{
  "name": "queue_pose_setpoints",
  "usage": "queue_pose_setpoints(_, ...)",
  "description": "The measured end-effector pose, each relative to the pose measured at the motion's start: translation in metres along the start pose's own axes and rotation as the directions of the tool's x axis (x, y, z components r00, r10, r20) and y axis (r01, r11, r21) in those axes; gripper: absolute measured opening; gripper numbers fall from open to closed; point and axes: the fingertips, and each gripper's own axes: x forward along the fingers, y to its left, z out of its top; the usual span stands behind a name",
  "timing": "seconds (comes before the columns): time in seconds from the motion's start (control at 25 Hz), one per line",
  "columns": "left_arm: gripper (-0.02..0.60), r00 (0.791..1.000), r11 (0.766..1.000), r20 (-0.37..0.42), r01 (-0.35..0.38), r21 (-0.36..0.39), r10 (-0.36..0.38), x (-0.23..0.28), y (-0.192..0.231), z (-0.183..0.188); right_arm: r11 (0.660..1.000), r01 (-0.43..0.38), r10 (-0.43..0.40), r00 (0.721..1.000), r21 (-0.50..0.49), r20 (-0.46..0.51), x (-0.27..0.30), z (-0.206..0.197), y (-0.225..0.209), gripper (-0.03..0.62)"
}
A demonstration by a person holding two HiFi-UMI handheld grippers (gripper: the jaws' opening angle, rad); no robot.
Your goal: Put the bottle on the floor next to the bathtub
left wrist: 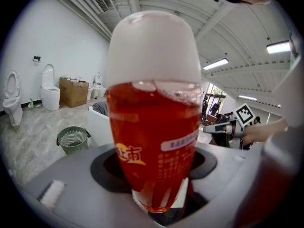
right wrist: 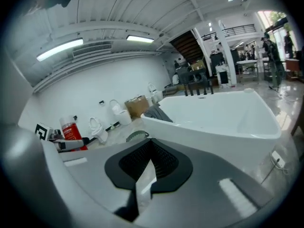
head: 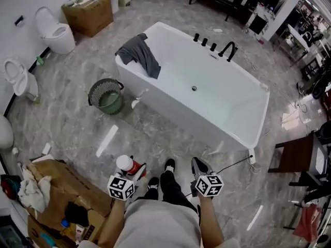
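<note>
One red bottle [left wrist: 152, 141] clamped in the left claw [head: 136, 170]; right claw [right wrist: 144, 177] pinched shut, empty — one bathtub [head: 222, 99] ahead.

bottle [left wrist: 154, 127]: clear glossy plastic is showing red liquid; the cap is looking frosted white.
bathtub [head: 173, 106]: a smooth white shell is gleaming.
floor [head: 67, 87]: polished grey marbled tiles are reflecting lights.
cloth [head: 140, 53]: soft grey fabric is lying matt.
waste basket [head: 109, 106]: green perforated plastic is looking dull.
cardboard box [head: 89, 15]: brown card is looking matt.
</note>
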Motion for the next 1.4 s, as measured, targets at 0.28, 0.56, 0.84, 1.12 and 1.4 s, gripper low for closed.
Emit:
queue_pose_setpoints(0.28,0.336,0.999,0.998,0.007,-0.042,0.056,0.042,0.033,0.01,0.035,0.98,-0.188,0.182,0.979,-0.069,-0.088,0.046,0.028,0.002,0.002)
queue_pose_setpoints(0.56,0.336,0.996,0.993,-0.007,-0.089,0.072,0.089,0.061,0.011,0.053,0.966,-0.255,0.248,0.961,-0.046,-0.121,0.081,0.044,-0.023,0.002)
queue_pose_setpoints(0.84,0.336,0.99,0.986,-0.011,-0.143,0.083,0.144,0.093,0.011,0.062,0.962,-0.241,0.231,0.969,-0.126,-0.089,0.106,0.066,-0.058,0.002)
queue_pose_setpoints(1.12,0.336,0.983,0.98,-0.004,-0.183,0.071,0.184,0.117,0.015,0.066,0.927,-0.343,0.344,0.939,-0.151,-0.024,0.127,0.122,-0.054,0.002)
queue_pose_setpoints(1.4,0.336,0.98,0.977,-0.018,-0.196,0.087,0.199,0.143,0.024,0.068,0.844,-0.476,0.473,0.878,-0.245,-0.077,0.145,0.168,-0.028,0.002)
